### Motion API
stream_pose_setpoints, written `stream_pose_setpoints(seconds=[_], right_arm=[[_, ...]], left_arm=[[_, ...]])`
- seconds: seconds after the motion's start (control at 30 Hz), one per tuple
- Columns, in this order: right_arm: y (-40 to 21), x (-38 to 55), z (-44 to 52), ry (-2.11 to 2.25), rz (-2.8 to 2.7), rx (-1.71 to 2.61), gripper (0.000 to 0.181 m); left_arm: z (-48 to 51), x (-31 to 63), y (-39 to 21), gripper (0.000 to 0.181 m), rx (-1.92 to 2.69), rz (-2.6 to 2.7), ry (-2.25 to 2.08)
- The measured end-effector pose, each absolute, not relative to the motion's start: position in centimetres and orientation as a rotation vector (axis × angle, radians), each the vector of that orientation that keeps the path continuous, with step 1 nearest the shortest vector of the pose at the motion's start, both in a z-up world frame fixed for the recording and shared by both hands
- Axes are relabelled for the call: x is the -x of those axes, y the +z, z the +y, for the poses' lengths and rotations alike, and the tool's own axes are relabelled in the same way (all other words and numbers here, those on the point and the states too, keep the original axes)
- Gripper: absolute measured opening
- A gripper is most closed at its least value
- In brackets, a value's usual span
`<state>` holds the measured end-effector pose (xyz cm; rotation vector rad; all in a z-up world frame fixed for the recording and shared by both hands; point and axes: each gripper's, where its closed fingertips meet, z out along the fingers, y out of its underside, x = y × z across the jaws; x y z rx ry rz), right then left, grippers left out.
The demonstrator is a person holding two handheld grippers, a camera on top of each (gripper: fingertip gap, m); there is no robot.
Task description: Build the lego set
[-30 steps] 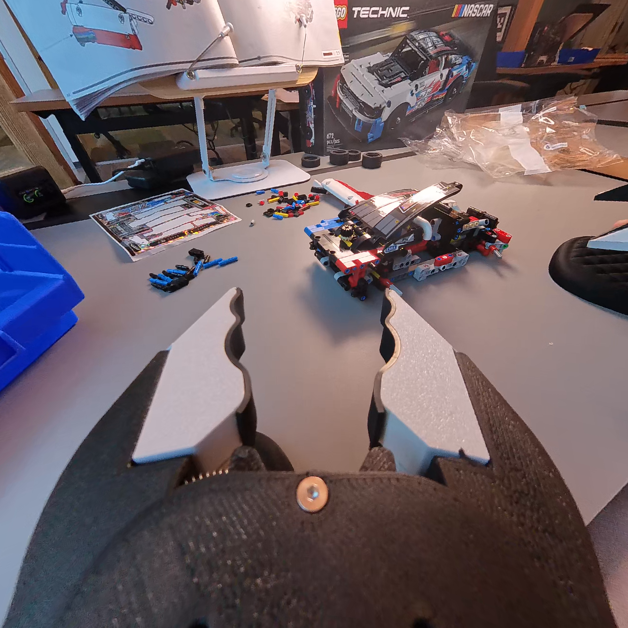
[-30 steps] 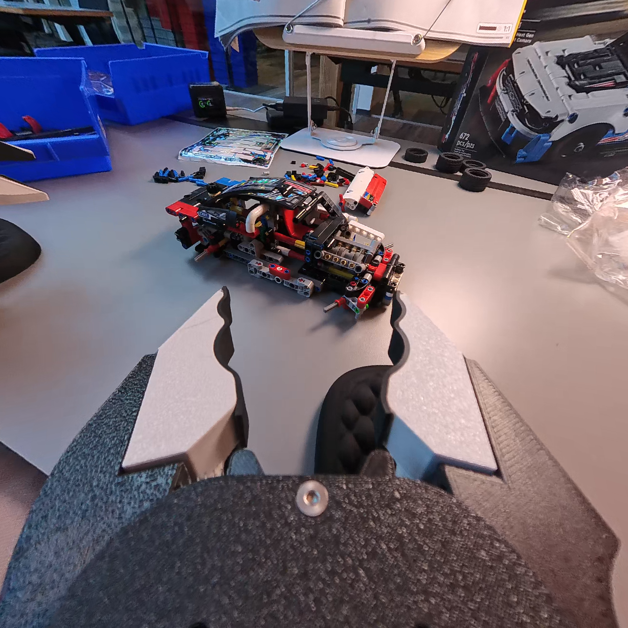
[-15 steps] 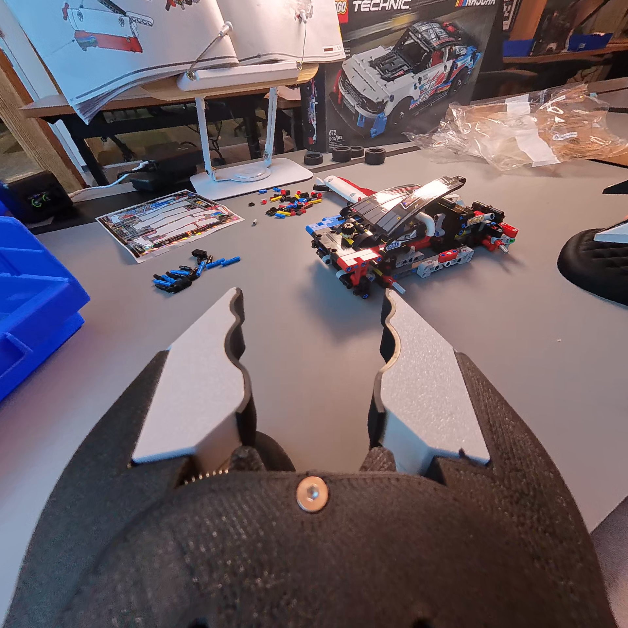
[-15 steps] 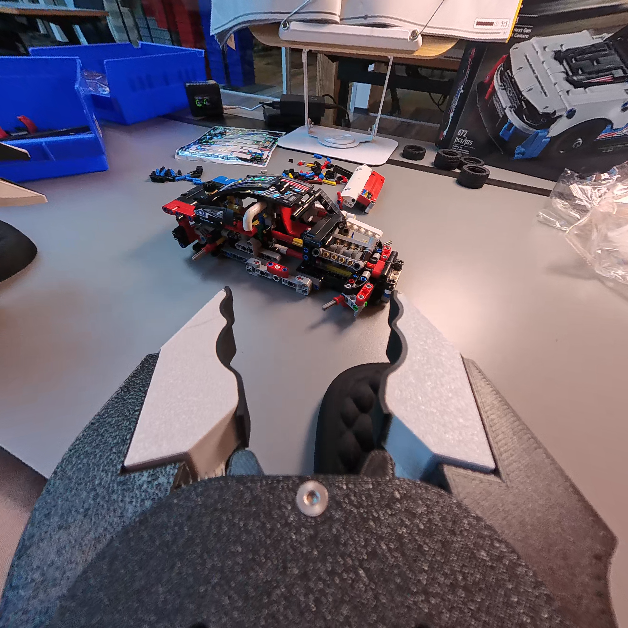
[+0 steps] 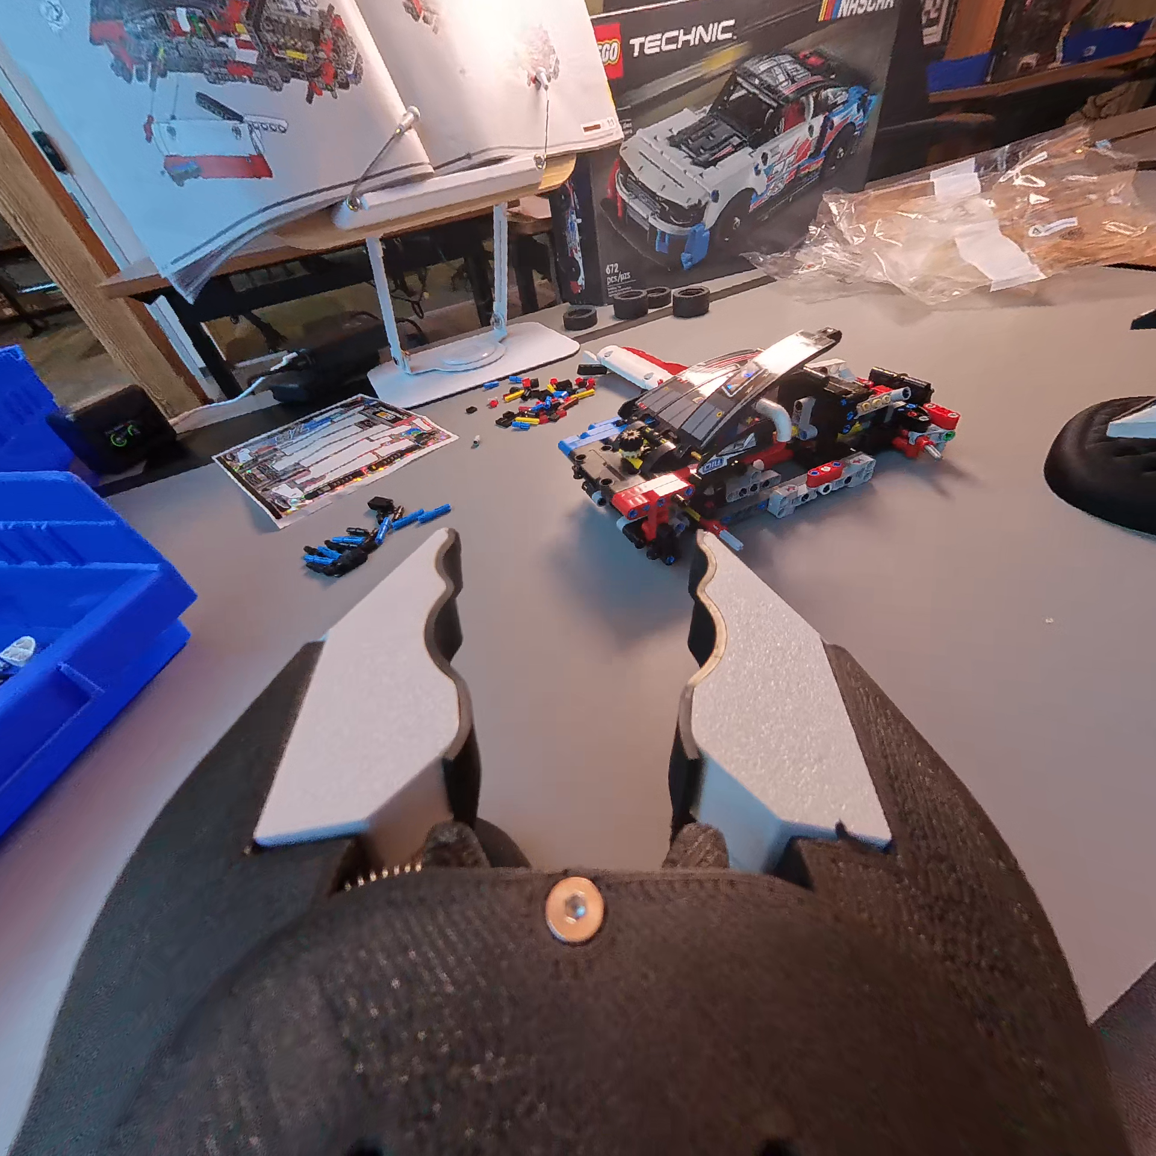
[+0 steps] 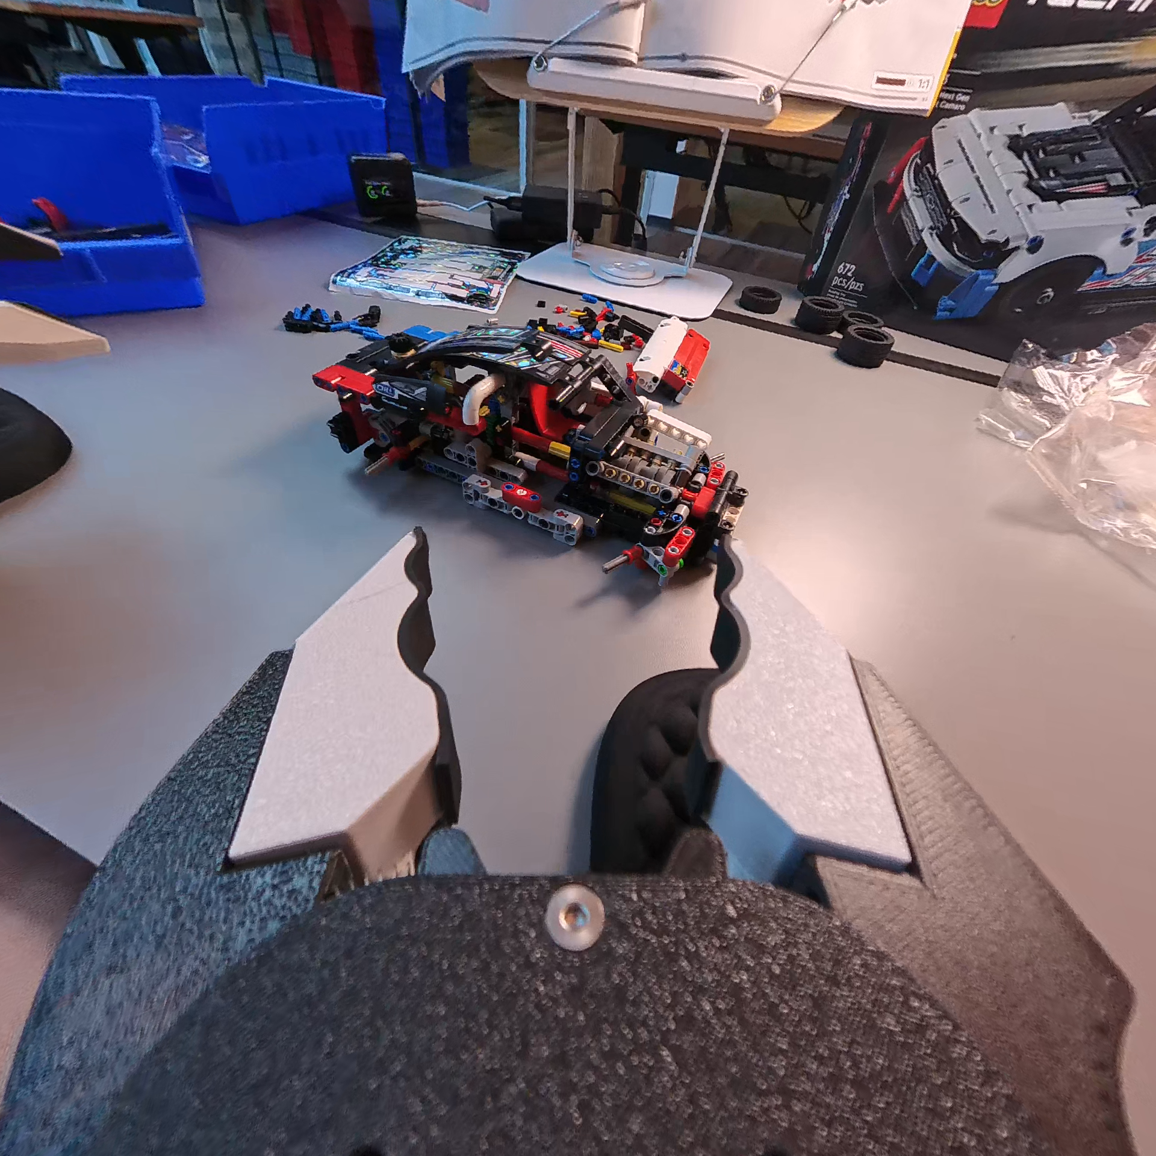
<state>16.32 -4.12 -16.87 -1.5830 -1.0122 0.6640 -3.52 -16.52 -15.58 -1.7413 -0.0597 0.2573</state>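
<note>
- At nine o'clock in your left wrist view, the blue bin (image 5: pixel 75 625) is cut off by the frame edge; its contents are hard to make out.
- At eleven o'clock, the instruction booklet (image 5: pixel 263 106) on its white stand (image 5: pixel 438 275) runs off the top.
- Your left tongs (image 5: pixel 575 544) are spread apart, gripping nothing, above bare desk (image 5: pixel 938 657).
- The half-built lego car (image 5: pixel 744 438) sits on the desk at one o'clock, just beyond the fingertips; its far side is hidden.
- Loose small pieces (image 5: pixel 544 400) behind it are too tiny to identify.
- At three o'clock, only a sliver of your right tongs (image 6: pixel 572 544) appears; their own view shows them parted and empty, the car at twelve o'clock.
</note>
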Motion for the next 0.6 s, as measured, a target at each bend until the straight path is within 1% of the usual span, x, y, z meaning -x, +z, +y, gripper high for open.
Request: stream_pose_setpoints(seconds=[0.07,0.1,0.23,0.27,0.3,0.37,0.4,0.5,0.6], right_arm=[[-16.1,-15.7,-5.2,0.688,-1.061,1.545,0.085],[-15.2,-15.2,-6.3,0.721,-1.100,1.500,0.078],[-9.5,-12.7,-12.7,0.927,-1.233,1.217,0.042],[-8.1,-12.2,-14.4,0.977,-1.254,1.158,0.034],[-6.8,-11.8,-15.9,1.017,-1.265,1.112,0.025],[-4.9,-11.0,-18.8,1.087,-1.286,1.028,0.006],[-4.2,-10.6,-20.2,1.124,-1.299,0.993,0.000],[-3.8,-9.1,-23.8,1.222,-1.363,0.978,0.000],[-5.7,-7.0,-24.9,1.212,-1.412,1.048,0.000]], left_arm=[[-15.9,3.0,-15.6,0.067,1.767,-0.060,0.235],[-15.4,2.8,-15.5,0.062,1.778,-0.060,0.217],[-12.5,2.9,-14.5,0.028,1.805,-0.045,0.270],[-11.7,2.9,-14.2,0.011,1.815,-0.035,0.288],[-10.9,2.8,-13.9,0.000,1.814,-0.025,0.301],[-9.4,2.6,-13.5,0.000,1.825,-0.027,0.325],[-8.8,2.5,-13.5,0.000,1.832,-0.026,0.341],[-7.2,2.1,-14.0,0.000,1.862,-0.017,0.390],[-6.4,2.0,-14.8,0.000,1.892,0.008,0.461]])
